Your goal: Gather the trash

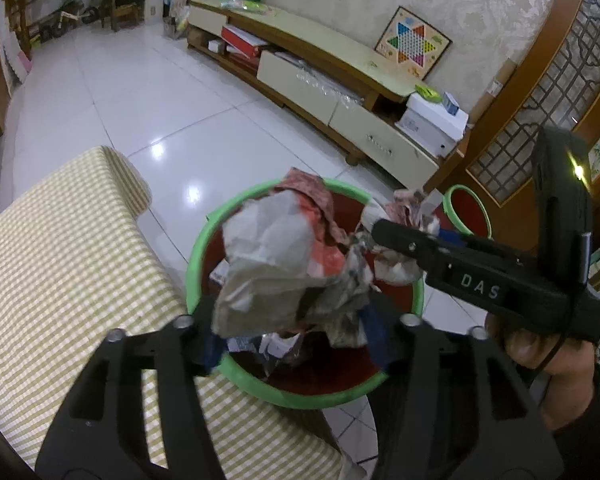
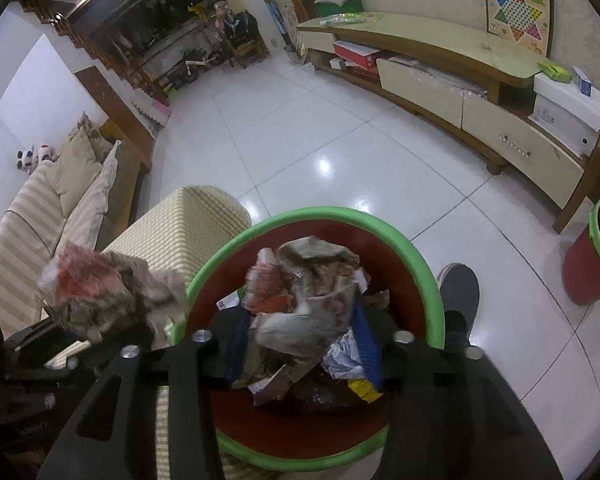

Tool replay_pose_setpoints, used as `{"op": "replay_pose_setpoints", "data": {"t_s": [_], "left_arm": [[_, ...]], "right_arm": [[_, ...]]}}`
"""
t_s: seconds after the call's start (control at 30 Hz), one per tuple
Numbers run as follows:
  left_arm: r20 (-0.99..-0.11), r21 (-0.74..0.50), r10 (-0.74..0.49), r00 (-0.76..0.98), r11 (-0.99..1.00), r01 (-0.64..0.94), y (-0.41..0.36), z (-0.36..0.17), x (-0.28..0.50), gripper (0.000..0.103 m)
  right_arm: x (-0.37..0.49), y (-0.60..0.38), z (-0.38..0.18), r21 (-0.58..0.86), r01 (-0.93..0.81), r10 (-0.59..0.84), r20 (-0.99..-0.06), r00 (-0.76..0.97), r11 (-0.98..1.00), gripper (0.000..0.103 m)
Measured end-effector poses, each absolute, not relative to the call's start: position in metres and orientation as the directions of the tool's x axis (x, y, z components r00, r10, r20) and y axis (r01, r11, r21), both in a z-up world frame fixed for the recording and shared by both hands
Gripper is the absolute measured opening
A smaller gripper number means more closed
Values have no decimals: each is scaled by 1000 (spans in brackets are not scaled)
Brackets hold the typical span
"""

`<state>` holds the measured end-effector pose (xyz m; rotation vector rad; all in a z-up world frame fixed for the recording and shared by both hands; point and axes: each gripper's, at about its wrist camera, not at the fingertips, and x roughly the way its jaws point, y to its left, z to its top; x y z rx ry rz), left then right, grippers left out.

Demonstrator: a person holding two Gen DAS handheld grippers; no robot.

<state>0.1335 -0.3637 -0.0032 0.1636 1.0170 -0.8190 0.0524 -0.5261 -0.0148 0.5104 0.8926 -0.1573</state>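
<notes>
Both grippers hang over the round red bin with a green rim (image 1: 204,240), which stands on the white tiled floor (image 1: 140,92) beside the table with a yellow-checked cloth (image 1: 60,260). The left gripper (image 1: 292,336) has a crumpled wad of grey and red paper (image 1: 268,256) between its blue-padded fingers (image 1: 374,332), which stand parted; the pads seem off the paper, though blur makes that unsure. The right gripper (image 2: 304,344) likewise stands parted around a second crumpled wad of printed paper (image 2: 300,300), above the scraps lying inside the bin.
</notes>
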Motion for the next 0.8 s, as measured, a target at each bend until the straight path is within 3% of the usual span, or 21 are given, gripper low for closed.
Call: {"op": "replay_pose_setpoints", "data": {"t_s": [0.13,0.23,0.37,0.47,0.8], "left_arm": [[-805,-228,-520,285,715,661,-360,-3,133,86],[-805,-207,-507,307,725,657,-356,0,131,97],[-812,-198,-495,311,734,650,-345,3,130,97],[-809,-197,-490,326,747,635,-333,8,129,98],[-764,-196,-473,440,819,539,-252,43,112,98]], "right_arm": [[51,-528,-16,355,355,68,-784,617,865,66],[50,-528,-15,355,358,66,-784,617,864,76],[48,-523,-7,354,361,53,-773,632,862,91],[46,-517,2,347,357,41,-764,644,867,95],[41,-443,40,277,259,34,-740,672,925,96]]}}
